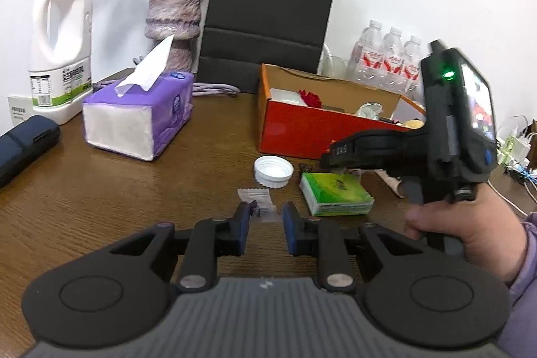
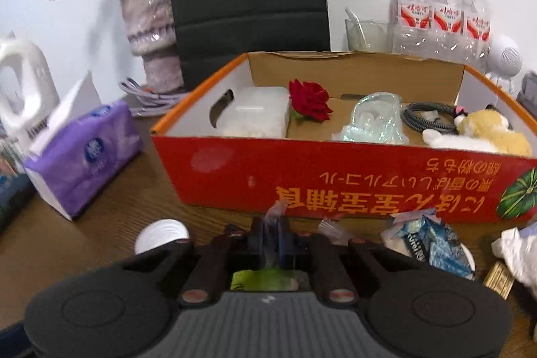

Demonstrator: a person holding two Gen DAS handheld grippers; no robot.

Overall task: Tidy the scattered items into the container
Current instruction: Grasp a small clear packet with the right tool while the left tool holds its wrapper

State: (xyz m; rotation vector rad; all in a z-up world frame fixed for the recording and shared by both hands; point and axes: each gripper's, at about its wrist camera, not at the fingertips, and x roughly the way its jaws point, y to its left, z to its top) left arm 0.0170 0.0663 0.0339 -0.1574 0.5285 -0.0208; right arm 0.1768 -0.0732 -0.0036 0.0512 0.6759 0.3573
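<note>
The left gripper stands slightly parted over a clear candy wrapper, pads not pressing; at one o'clock a green tissue pack; at twelve a ribbed white cap; the right gripper is clenched on a crinkly wrapper; only its view shows the cardboard box holding a red rose and plush toy.

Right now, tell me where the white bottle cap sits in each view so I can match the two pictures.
Left wrist view: the white bottle cap lies centre frame on the table, just in front of the red box's left corner, left of the green tissue pack.
Right wrist view: the cap is lower left, partly hidden behind the hand-held gripper's body.
Shared landmark: the purple tissue box, left of the cap in both.
</note>
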